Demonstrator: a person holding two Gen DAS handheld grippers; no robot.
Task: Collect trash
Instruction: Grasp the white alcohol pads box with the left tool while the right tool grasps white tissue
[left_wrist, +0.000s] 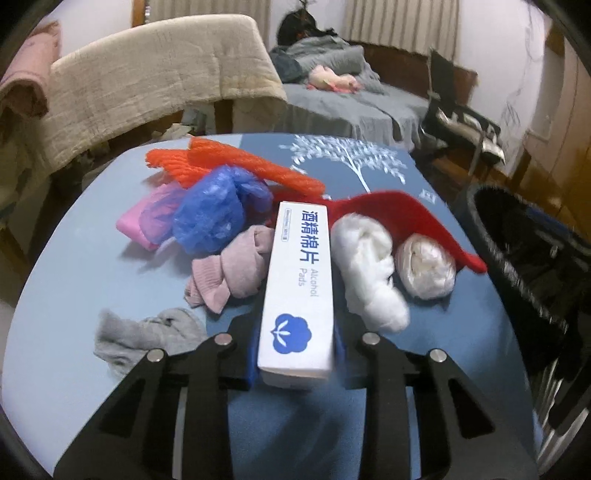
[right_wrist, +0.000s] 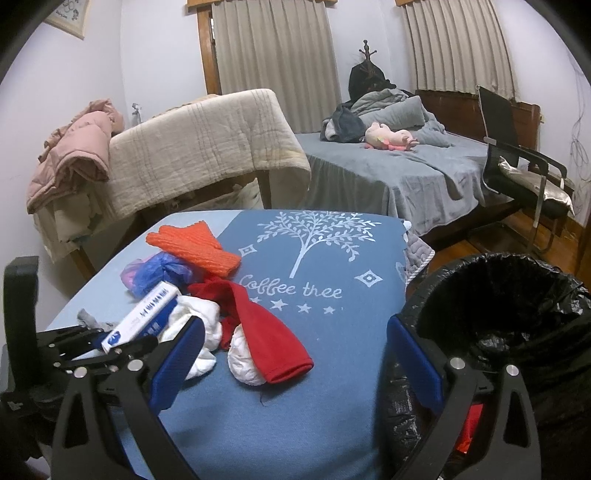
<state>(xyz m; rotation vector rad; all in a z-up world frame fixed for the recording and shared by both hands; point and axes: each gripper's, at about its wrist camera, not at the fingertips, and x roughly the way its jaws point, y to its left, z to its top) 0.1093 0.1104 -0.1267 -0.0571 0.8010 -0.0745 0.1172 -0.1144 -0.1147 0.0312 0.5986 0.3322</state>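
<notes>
While most of the litter lies untouched on the bench (left_wrist: 66, 266), covered in a blue cloth, collection is judged to be at an early stage. At far left in the left wrist view a grey rag (left_wrist: 140, 336) sits near the lower edge, with a pink bag (left_wrist: 142, 218) and a crumpled blue bag (left_wrist: 218, 214) above it and an orange foam net (left_wrist: 236, 164) towards the upper middle. A rolled pink sock (left_wrist: 231, 271) lies just left of centre, touching the box. At centre, the left hand-held gripper (left_wrist: 297, 349) has its jaws drawn in against the sides of a white alcohol pads box (left_wrist: 299, 284), which it holds by the near end; the box points away over the heap and appears partly lifted, though whether its far end is clear of the pile cannot be told. To the right of the box lie a white cotton wad (left_wrist: 369, 273), a clear wrapped roll (left_wrist: 426, 269) and a red cloth (left_wrist: 391, 212) draped over them. At far right stands the black-lined bin (right_wrist: 517, 314), beside the bench edge; its interior is too dark to confirm any contents. In the right wrist view the right hand-held gripper (right_wrist: 295, 358) stands wide apart and holds nothing, low over the near bench between heap and bin. Remaining: carry the box to the bin, then clear the other items.
</notes>
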